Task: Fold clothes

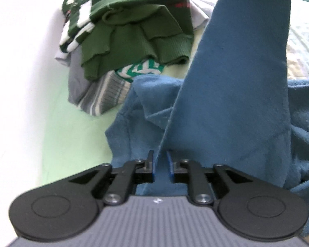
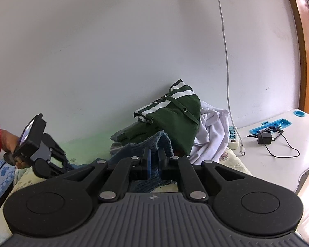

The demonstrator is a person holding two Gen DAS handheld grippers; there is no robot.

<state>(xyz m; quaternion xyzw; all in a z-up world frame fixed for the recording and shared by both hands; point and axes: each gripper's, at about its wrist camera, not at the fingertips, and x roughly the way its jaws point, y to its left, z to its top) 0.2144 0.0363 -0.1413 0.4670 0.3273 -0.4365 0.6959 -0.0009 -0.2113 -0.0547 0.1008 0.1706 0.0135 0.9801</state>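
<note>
I count two grippers (image 1: 160,164), one blue garment (image 1: 226,103), one green jacket (image 2: 175,121), one white garment (image 2: 212,135), one power strip (image 2: 233,138), one adapter (image 2: 264,139), one blue tray (image 2: 272,125).

Plain pale wall (image 2: 113,51) behind the bed (image 1: 302,41), a white cable (image 2: 224,41) running down it to a power strip (image 2: 233,138); white desk (image 2: 288,144) at right, beside a wooden frame (image 2: 307,51); soft, even daylight.
</note>
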